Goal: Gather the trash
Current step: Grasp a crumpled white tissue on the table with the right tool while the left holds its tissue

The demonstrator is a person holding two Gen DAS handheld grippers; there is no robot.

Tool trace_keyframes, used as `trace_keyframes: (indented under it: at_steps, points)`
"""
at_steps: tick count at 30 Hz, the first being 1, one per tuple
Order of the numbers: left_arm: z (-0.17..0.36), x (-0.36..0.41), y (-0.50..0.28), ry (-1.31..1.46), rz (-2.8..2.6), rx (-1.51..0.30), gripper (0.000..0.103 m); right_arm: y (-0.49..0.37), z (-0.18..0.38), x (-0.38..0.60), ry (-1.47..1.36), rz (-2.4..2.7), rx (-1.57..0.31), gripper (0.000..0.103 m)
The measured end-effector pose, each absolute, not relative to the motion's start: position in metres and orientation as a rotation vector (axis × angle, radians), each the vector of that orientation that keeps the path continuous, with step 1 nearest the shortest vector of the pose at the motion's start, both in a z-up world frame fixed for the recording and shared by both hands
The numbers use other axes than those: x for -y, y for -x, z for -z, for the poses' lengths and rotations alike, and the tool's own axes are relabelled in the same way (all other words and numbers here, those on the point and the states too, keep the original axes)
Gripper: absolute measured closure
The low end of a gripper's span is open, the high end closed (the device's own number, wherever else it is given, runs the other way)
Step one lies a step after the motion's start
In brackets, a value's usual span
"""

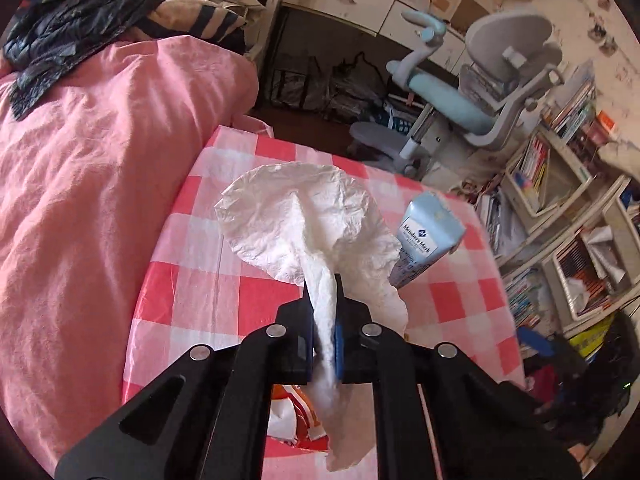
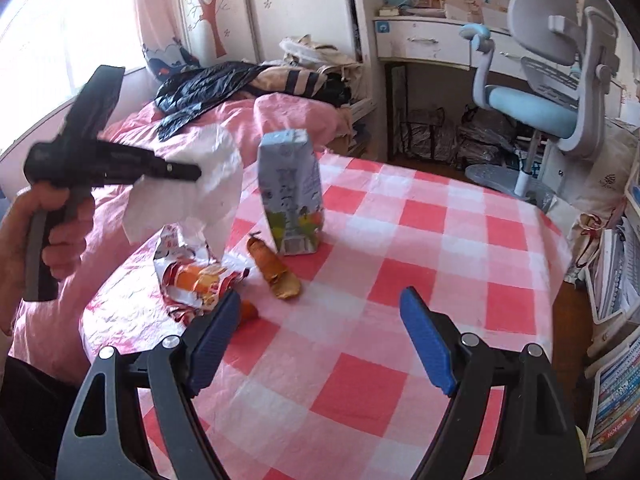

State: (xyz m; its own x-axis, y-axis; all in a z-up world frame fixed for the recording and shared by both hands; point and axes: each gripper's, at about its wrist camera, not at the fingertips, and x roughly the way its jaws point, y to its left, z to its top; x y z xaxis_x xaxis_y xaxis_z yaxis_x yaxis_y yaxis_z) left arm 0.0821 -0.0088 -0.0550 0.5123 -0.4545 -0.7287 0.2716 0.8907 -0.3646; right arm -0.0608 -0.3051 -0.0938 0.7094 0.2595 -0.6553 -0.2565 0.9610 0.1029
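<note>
My left gripper [image 1: 325, 280] is shut on a white crumpled tissue [image 1: 304, 216] and holds it above the red-and-white checked table [image 1: 460, 296]. In the right wrist view the left gripper [image 2: 196, 172] is raised at the left with the tissue [image 2: 208, 176] hanging from it. My right gripper [image 2: 320, 300] is open and empty, low over the table [image 2: 440, 240]. A pale blue carton [image 2: 291, 192] stands upright on the table; it also shows in the left wrist view [image 1: 424, 236]. A crumpled snack wrapper [image 2: 192, 272], a brown peel [image 2: 276, 272] and a small orange piece [image 2: 248, 310] lie near the left finger.
A bed with a pink cover [image 1: 80, 184] and a black bag [image 1: 72, 36] lies left of the table. A grey and blue desk chair [image 2: 552, 92] stands by a white desk [image 2: 424, 40]. Shelves of books [image 1: 560, 216] stand to the right.
</note>
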Motion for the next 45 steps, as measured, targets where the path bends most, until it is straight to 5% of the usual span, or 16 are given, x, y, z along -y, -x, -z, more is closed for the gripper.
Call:
trace_keyframes:
  at_steps: [8, 17, 23, 26, 29, 35, 37, 39, 40, 45]
  points:
    - [0.039, -0.052, -0.054, 0.513, 0.481, -0.890, 0.095, 0.046, 0.122, 0.263, 0.000, -0.342, -0.859, 0.042]
    - [0.082, -0.104, -0.054, 0.971, 0.751, -0.972, 0.096, 0.029, 0.140, 0.233, -0.028, -0.362, -0.915, 0.043]
    - [0.096, -0.097, -0.062, 1.018, 0.825, -1.007, 0.095, 0.029, 0.146, 0.229, 0.018, -0.339, -0.957, 0.060]
    - [0.095, -0.089, -0.062, 0.997, 0.832, -1.019, 0.095, 0.039, 0.123, 0.240, -0.029, -0.383, -0.839, 0.055]
    - [0.097, -0.082, -0.063, 0.988, 0.850, -1.033, 0.095, 0.055, 0.092, 0.252, -0.226, -0.563, -0.693, 0.029]
    - [0.090, -0.048, -0.053, 0.928, 1.010, -1.079, 0.095, 0.059, 0.080, 0.256, -0.490, -0.710, -0.619, 0.028]
    - [0.088, -0.036, -0.050, 0.880, 1.033, -1.101, 0.095, 0.060, 0.078, 0.256, -0.529, -0.741, -0.625, 0.050]
    - [0.089, -0.029, -0.048, 0.854, 1.022, -1.122, 0.094, 0.065, 0.074, 0.255, -0.494, -0.742, -0.628, 0.091]
    - [0.091, -0.029, -0.047, 0.846, 1.006, -1.129, 0.094, 0.067, 0.070, 0.256, -0.482, -0.736, -0.630, 0.100]
    - [0.102, -0.043, -0.047, 0.834, 0.867, -1.142, 0.093, 0.071, 0.072, 0.280, -0.459, -0.629, -0.660, 0.102]
